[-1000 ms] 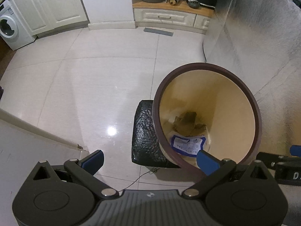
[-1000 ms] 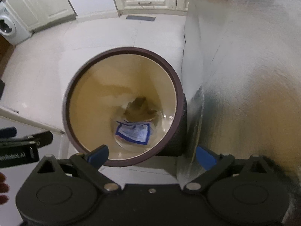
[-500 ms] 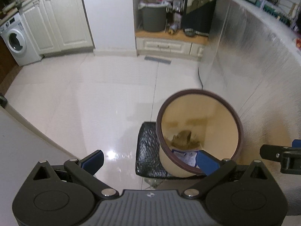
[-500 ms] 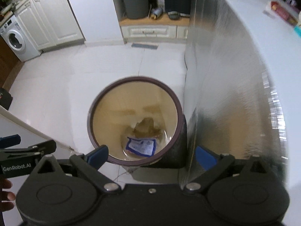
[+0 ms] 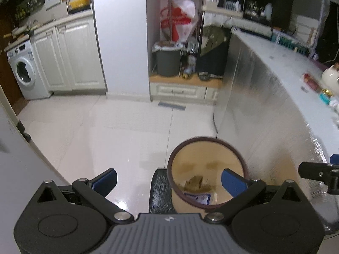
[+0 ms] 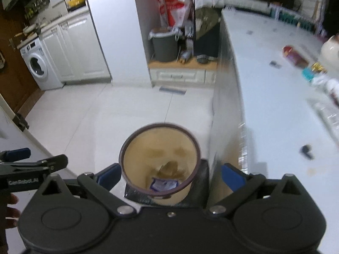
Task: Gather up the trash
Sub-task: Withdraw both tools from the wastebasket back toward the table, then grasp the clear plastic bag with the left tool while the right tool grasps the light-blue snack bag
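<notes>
I hold both tools above the kitchen floor with nothing in either one: my left gripper (image 5: 168,181) has its blue-padded fingers spread wide, and my right gripper (image 6: 171,174) is spread just as far, so each is ready to take the next piece of rubbish. Below and between them stands the tan bin (image 6: 160,165) with its dark brown rim, set on the tiles right beside the foil-faced side of the counter (image 5: 254,110), where I can reach it from the worktop without crossing the room. A black bag (image 5: 159,190) lies against the bin's side. In the bottom of the bin I see a blue-and-white wrapper (image 6: 164,184) lying flat and a crumpled brown scrap (image 6: 169,168) just behind it, so some trash is already collected. On the white worktop (image 6: 275,97) to my right more small things lie well apart from each other: a red packet (image 6: 295,57), a teal item (image 6: 310,74) and a small dark piece (image 6: 306,150) near the edge. I judge those are what I should go for next; they are blurred, so I cannot say exactly what each one is.
</notes>
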`<move>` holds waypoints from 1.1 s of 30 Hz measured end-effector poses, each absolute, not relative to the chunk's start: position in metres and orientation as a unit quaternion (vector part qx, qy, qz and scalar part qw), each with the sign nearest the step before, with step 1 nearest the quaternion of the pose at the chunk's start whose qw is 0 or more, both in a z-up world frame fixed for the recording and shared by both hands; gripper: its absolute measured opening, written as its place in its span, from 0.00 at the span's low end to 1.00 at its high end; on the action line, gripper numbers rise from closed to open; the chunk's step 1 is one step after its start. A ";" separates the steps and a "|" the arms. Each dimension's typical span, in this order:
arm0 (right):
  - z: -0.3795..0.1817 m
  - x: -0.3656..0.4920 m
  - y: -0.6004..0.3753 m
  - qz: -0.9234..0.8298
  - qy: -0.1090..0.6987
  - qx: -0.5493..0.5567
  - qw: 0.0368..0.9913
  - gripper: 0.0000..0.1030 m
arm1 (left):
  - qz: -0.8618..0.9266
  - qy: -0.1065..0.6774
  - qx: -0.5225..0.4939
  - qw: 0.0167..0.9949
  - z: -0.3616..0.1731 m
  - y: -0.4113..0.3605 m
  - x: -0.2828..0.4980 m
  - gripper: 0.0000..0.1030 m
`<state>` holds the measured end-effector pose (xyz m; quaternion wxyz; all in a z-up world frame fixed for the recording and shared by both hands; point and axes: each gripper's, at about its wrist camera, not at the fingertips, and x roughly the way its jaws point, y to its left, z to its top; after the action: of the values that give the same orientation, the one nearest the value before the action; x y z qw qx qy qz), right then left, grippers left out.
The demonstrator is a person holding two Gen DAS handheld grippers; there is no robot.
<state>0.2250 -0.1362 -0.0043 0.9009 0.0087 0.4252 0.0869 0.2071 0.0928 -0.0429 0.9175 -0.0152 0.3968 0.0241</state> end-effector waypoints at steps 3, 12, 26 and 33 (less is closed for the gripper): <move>0.014 0.212 -0.155 0.083 0.401 0.009 0.912 1.00 | 0.018 0.373 -0.013 0.928 -0.025 0.082 0.199 1.00; 0.046 0.178 -0.214 0.056 0.331 0.014 0.942 1.00 | -0.023 0.315 0.004 0.949 0.008 0.032 0.179 1.00; 0.058 0.138 -0.336 -0.030 0.253 0.023 0.967 1.00 | -0.105 0.228 -0.015 0.968 0.033 -0.060 0.157 1.00; 0.044 0.135 -0.398 -0.076 0.234 0.016 0.969 1.00 | -0.162 0.236 -0.006 0.958 0.020 -0.121 0.164 1.00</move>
<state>0.1349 -0.3984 0.0442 0.9692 0.0157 0.2337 -0.0755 0.1637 -0.1209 0.0205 0.9582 -0.0063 0.2356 -0.1620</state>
